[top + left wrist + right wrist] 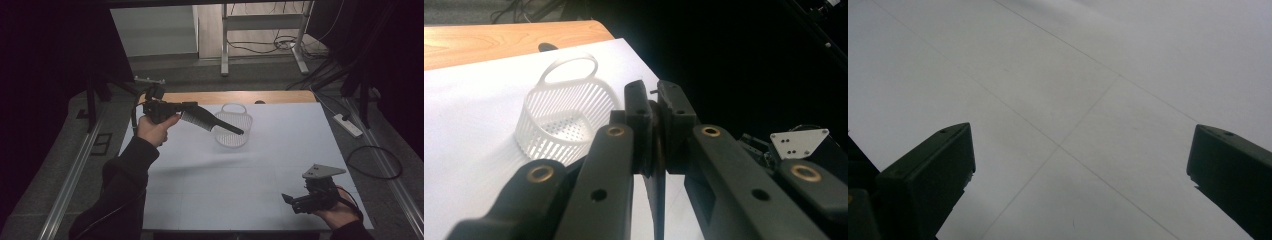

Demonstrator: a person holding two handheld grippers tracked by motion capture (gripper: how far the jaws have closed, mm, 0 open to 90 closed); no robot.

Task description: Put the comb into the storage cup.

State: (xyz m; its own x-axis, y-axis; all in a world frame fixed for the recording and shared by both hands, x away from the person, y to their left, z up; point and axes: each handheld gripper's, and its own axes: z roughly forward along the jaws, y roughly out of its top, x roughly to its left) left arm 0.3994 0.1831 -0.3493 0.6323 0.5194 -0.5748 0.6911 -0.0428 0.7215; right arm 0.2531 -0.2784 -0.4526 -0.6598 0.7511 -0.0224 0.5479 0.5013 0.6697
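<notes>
Black comb point(210, 121), end-on between the left gripper point(192, 106) fingers, hardly readable; right gripper point(288, 199) fingers wide.

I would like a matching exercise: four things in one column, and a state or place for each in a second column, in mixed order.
Things:
1. comb
2. basket
3. left claw
4. right claw

States:
A. open, with nothing between its jaws
B. white, standing on the table
C. shut on a black thing
D. black, held up in the air

Pairs: 1-D, 2-B, 3-C, 4-A
</notes>
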